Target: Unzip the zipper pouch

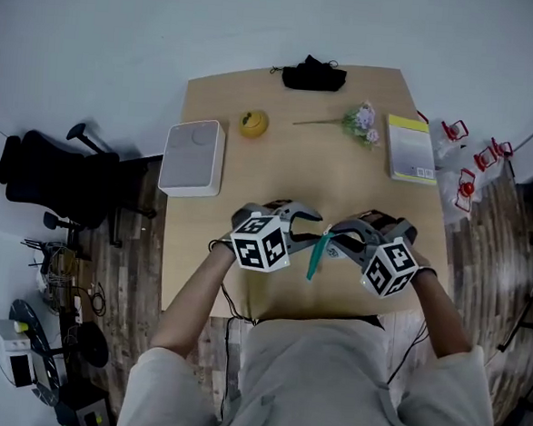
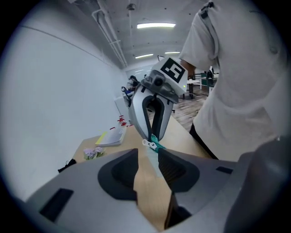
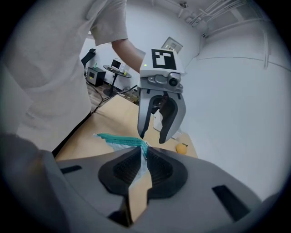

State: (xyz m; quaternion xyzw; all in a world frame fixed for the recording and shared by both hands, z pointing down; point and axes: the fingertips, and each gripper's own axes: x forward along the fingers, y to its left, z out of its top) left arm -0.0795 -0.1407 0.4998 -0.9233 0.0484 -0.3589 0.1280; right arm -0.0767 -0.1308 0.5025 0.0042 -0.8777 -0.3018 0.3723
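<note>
A teal zipper pouch (image 1: pixel 316 253) hangs in the air between my two grippers over the front of the wooden table (image 1: pixel 240 206). My right gripper (image 1: pixel 339 240) is shut on it: in the right gripper view the pads pinch the pale fabric (image 3: pixel 143 154) and the teal zipper edge (image 3: pixel 119 140) runs off to the left. My left gripper (image 1: pixel 313 227) faces it with its jaws open. In the left gripper view the white zipper pull (image 2: pixel 147 144) sits just beyond the jaw tips, and a strip of pouch lies along the right pad (image 2: pixel 172 169).
Further back on the table are a white box (image 1: pixel 193 157), a yellow fruit (image 1: pixel 254 122), a black object (image 1: pixel 313 74), a flower sprig (image 1: pixel 362 123) and a yellow-edged book (image 1: pixel 409 147). A black office chair (image 1: pixel 50 179) stands left of the table.
</note>
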